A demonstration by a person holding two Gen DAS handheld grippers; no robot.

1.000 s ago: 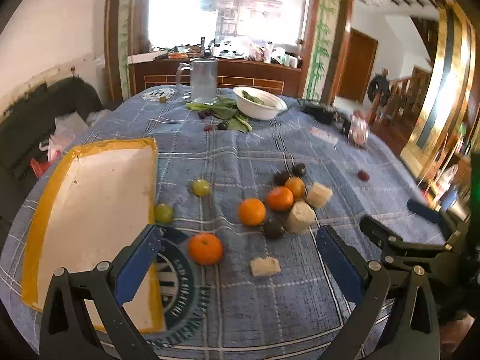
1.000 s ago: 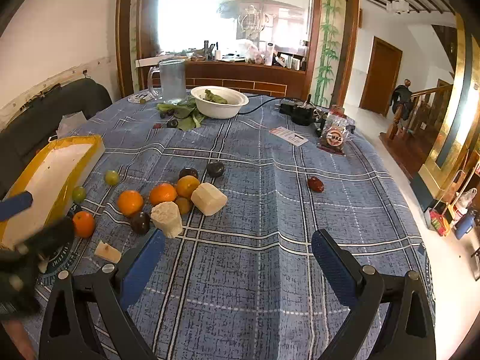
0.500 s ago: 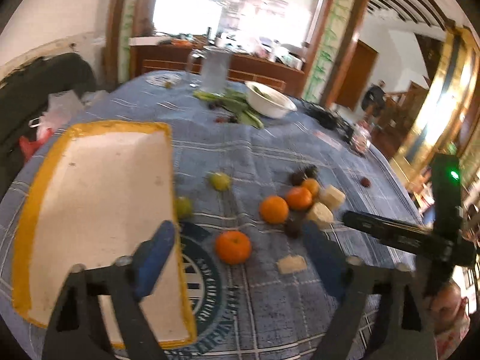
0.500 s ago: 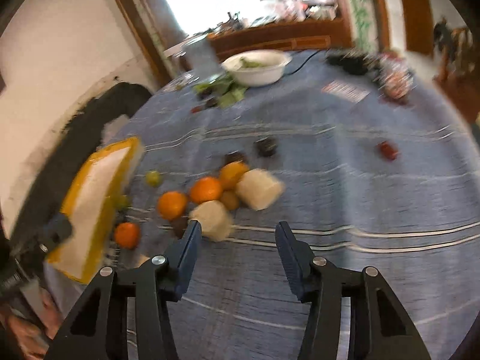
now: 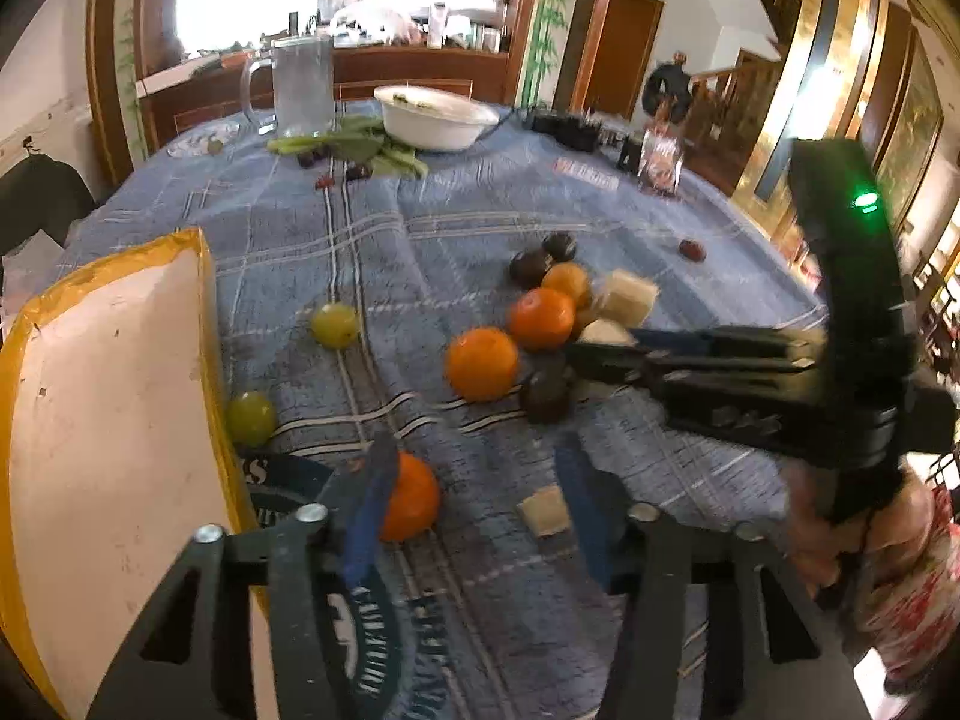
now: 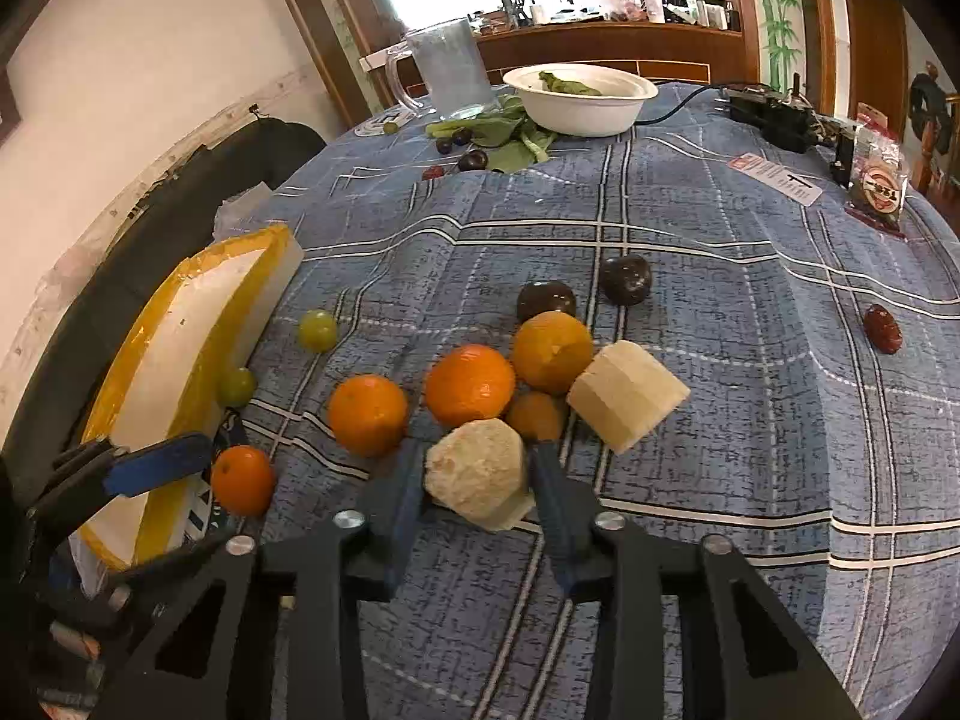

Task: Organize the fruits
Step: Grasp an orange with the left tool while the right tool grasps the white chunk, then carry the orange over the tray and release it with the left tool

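Note:
My right gripper point(image 6: 477, 456) straddles a pale cut chunk point(image 6: 477, 477) on the blue checked cloth. Its jaws are closing and both pads touch the chunk's sides. Behind it lie three oranges point(image 6: 470, 384), a second pale chunk point(image 6: 627, 396) and dark plums point(image 6: 546, 300). My left gripper point(image 5: 474, 449) hangs low beside the yellow-rimmed white tray point(image 5: 108, 420), its jaws closing. A small orange point(image 5: 414, 501) sits against its left finger and a small pale piece point(image 5: 543, 513) lies near the right one; neither is gripped. Two green fruits point(image 5: 335, 325) lie near the tray.
At the far side stand a white bowl point(image 6: 579, 99), a glass mug point(image 6: 450, 69), leafy greens point(image 6: 510, 138) and a snack packet point(image 6: 879, 180). A red date point(image 6: 882, 327) lies alone at the right. A hand point(image 5: 840, 546) holds the right gripper.
Both grippers dropped toward the table and their jaws narrowed. The right one swung left onto the pale chunk. The left one closed in on the small orange by the tray.

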